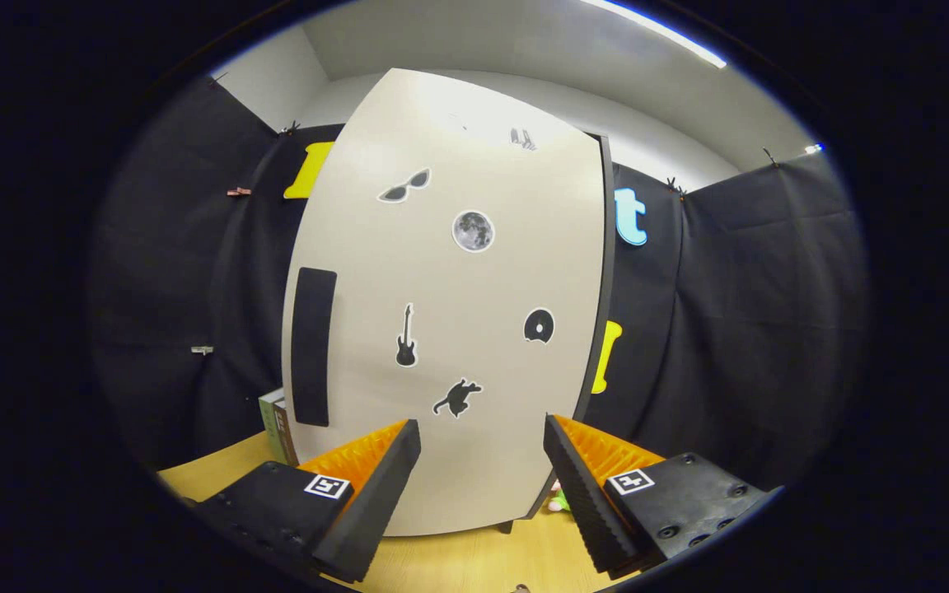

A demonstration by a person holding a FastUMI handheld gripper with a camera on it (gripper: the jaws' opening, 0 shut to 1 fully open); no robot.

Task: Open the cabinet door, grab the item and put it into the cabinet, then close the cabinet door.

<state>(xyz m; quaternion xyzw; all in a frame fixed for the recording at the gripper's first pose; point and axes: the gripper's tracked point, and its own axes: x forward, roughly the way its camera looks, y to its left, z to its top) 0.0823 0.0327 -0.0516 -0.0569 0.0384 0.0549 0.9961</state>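
Smooth cream cabinet door, seemingly closed, beyond the parted gripper fingers

The camera rides on the hand-held gripper and looks forward along its two fingers, which stand spread apart with nothing between them. It sits low over the light wooden tabletop and faces slightly upward at the shut cream-white cabinet door dotted with black stickers, from near. The door's long black handle strip lies to the left. Far above, the white ceiling with a strip light comes into sight.
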